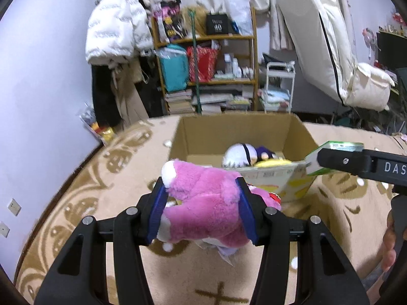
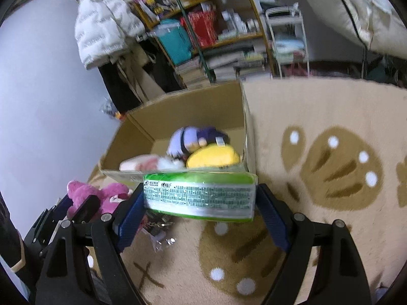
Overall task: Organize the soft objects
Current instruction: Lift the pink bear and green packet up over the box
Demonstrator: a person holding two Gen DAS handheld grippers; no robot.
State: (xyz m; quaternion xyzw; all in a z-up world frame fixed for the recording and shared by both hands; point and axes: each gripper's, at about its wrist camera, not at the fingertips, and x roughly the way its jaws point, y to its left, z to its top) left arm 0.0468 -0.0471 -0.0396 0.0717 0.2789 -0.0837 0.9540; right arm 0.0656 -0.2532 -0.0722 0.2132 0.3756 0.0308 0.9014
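With the pink plush [image 1: 203, 203] clamped in the left hand-held gripper [image 1: 201, 208] and the green pack [image 2: 201, 195] in the right hand-held gripper [image 2: 201, 203], both held just short of the box [image 1: 203, 132], each is best carried clear over its near rim before release; patterned beige rug [image 2: 330, 117], cluttered shelf [image 1: 203, 38] behind.

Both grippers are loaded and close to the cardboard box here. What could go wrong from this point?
1. The right gripper holds the wide green pack only by its ends; it could slip out short of the cardboard box.
2. The pink plush in the left gripper bulges past the pads and may snag the box's near wall.
3. The two grippers are close together and could collide over the opening.
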